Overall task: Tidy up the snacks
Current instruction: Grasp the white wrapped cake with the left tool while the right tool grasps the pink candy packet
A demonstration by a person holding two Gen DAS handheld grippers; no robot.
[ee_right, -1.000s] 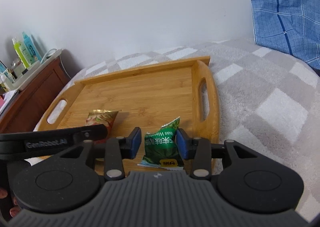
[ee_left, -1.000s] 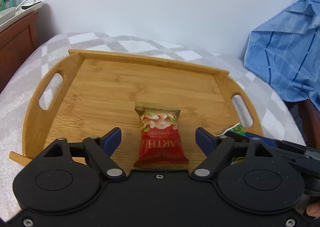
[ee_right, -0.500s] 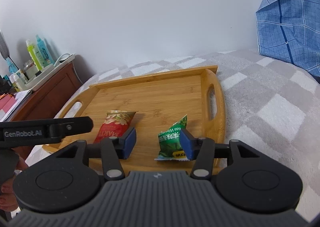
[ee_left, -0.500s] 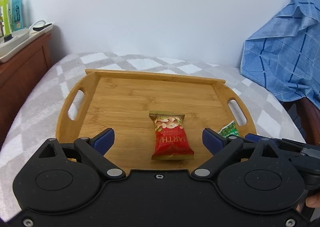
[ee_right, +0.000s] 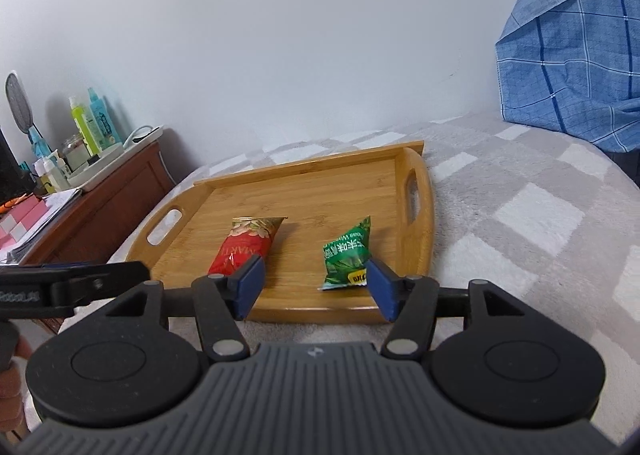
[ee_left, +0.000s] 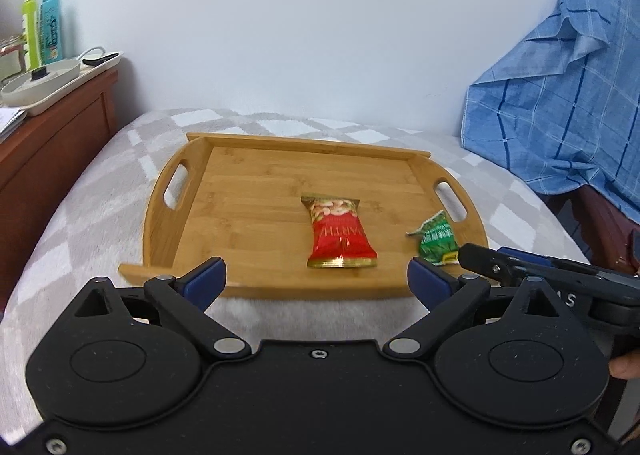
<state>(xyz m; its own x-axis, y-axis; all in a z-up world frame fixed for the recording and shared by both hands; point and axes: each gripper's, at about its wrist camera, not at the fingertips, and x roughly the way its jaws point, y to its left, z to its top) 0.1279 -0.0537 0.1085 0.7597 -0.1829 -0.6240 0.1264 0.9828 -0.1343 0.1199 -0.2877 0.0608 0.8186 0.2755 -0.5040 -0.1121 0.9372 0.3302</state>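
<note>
A bamboo tray (ee_left: pixel 240 191) with two handles lies on a checked grey-and-white blanket; it also shows in the right wrist view (ee_right: pixel 320 191). A red nut packet (ee_left: pixel 340 233) (ee_right: pixel 246 245) lies flat near the tray's middle front. A green snack packet (ee_left: pixel 436 241) (ee_right: pixel 348 253) lies to its right by the right handle. My left gripper (ee_left: pixel 316 285) is open and empty, in front of the tray's near edge. My right gripper (ee_right: pixel 314 285) is open and empty, just short of the green packet.
A wooden cabinet (ee_left: pixel 48 143) stands on the left with a white tray and bottles (ee_left: pixel 40 31) on top. Blue checked cloth (ee_left: pixel 560 103) hangs over something at the right. A white wall is behind. The blanket (ee_right: pixel 520 215) spreads to the right of the tray.
The right gripper has opened and let go of the green packet, which now lies on the tray. Both grippers have pulled back from the tray toward me.
</note>
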